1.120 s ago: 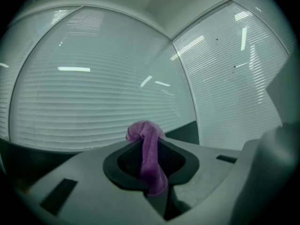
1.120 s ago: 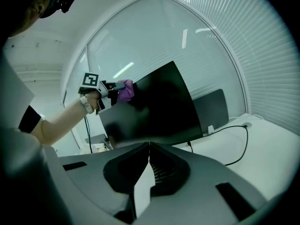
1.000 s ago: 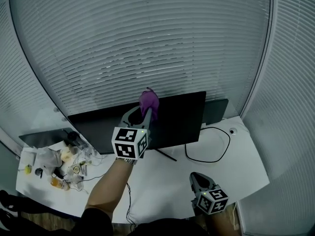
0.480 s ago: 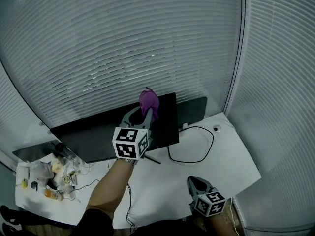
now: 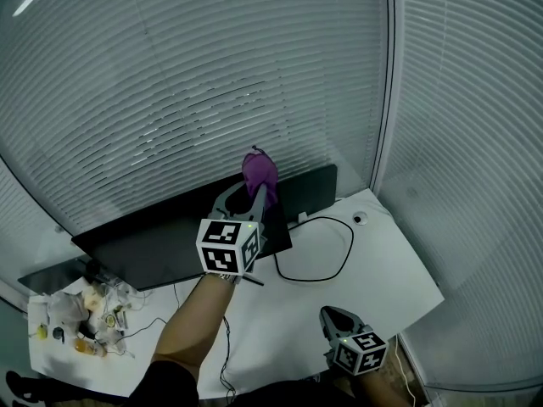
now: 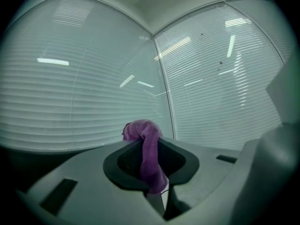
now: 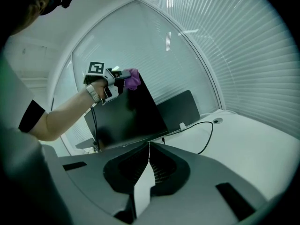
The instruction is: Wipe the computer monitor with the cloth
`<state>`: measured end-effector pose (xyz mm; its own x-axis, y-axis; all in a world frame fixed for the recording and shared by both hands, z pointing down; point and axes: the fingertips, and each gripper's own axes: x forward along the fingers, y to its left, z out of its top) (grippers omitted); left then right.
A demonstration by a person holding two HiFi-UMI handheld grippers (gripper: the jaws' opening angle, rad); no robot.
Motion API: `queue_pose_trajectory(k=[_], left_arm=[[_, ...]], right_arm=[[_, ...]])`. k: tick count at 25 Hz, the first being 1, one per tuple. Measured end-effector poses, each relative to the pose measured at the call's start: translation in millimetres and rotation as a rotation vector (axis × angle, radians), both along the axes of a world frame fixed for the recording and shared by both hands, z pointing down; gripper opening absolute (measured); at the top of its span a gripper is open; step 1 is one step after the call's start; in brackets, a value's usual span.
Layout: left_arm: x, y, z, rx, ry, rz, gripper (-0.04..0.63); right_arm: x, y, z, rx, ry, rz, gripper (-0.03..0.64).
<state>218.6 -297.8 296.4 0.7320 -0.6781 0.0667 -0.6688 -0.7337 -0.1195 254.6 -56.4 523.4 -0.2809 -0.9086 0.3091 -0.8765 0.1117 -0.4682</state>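
Note:
A purple cloth (image 5: 260, 175) is pinched in my left gripper (image 5: 254, 195), which is shut on it and held up at the top right corner of the black monitor (image 5: 161, 242). In the left gripper view the cloth (image 6: 149, 146) droops over the closed jaws, with only window blinds beyond. The right gripper view shows the monitor (image 7: 129, 116) from its right side, the cloth (image 7: 132, 79) at its upper corner and the left gripper (image 7: 125, 80) there. My right gripper (image 5: 337, 320) hangs low near the desk's front edge, shut and empty; its jaws (image 7: 148, 159) meet in its own view.
A second dark screen (image 5: 310, 192) stands behind the monitor on the white desk (image 5: 373, 270). A black cable (image 5: 318, 248) loops across the desk to the right. Clutter of small items (image 5: 76, 316) sits at the desk's left end. Window blinds (image 5: 212, 83) surround the corner.
The head view has swung to the right, so the monitor and desk sit further left in view. The left gripper with the cloth now stands over the monitor's right end.

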Motion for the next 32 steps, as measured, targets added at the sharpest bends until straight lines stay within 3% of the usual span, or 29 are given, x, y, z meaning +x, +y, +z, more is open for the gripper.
queue_pose_trajectory(k=[7, 13, 32], left_arm=[[24.0, 14.7, -8.2, 0.014, 0.018, 0.053, 0.077], [39.8, 16.1, 5.2, -0.02, 0.024, 0.077, 0.077], [45.8, 3.6, 65.9, -0.136, 0.034, 0.051, 0.077]], right_arm=[[3.4, 5.6, 3.1, -0.014, -0.014, 0.019, 0.025], [1.7, 10.6, 6.8, -0.018, -0.008, 0.013, 0.025], [16.9, 12.1, 27.2, -0.062, 0.006, 0.007, 0.025]])
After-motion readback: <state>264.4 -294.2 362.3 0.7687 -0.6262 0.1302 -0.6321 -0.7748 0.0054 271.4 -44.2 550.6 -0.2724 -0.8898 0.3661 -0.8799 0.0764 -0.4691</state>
